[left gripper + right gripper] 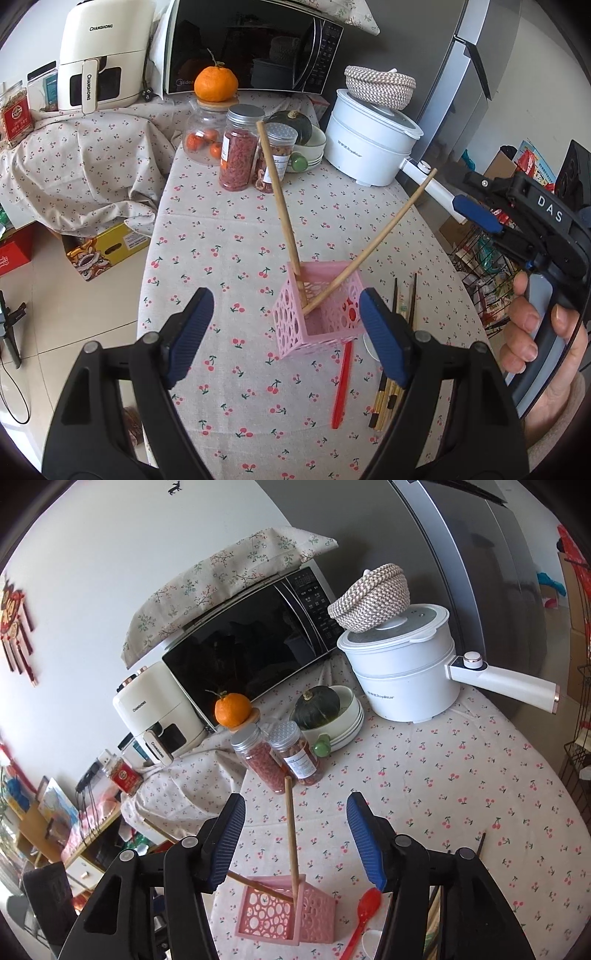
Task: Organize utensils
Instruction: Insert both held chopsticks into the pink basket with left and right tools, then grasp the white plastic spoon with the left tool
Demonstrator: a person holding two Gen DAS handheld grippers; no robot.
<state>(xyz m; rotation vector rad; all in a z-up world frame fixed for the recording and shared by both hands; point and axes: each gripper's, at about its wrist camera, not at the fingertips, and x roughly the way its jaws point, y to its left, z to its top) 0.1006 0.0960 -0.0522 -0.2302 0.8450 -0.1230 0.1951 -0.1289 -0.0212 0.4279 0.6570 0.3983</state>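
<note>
Bright daylight, sharp focus, fisheye-warped dark edges

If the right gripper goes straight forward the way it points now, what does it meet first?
Probably the upright wooden chopstick standing in the pink basket, between the right gripper fingers; depth is unclear.

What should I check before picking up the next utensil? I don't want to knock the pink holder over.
1. Left tongs open and empty: ok.
2. Right tongs open, pads clear of the chopstick that stands between them: ok.
3. Pink holder upright on the tablecloth: ok.
4. Two wooden chopsticks resting inside the holder, leaning apart: ok.
5. Red spoon still lying on the cloth beside the holder, not yet stowed: not ok.
6. Loose chopsticks on the cloth by the left tongs' finger, partly hidden; exact count: cannot tell.
</note>
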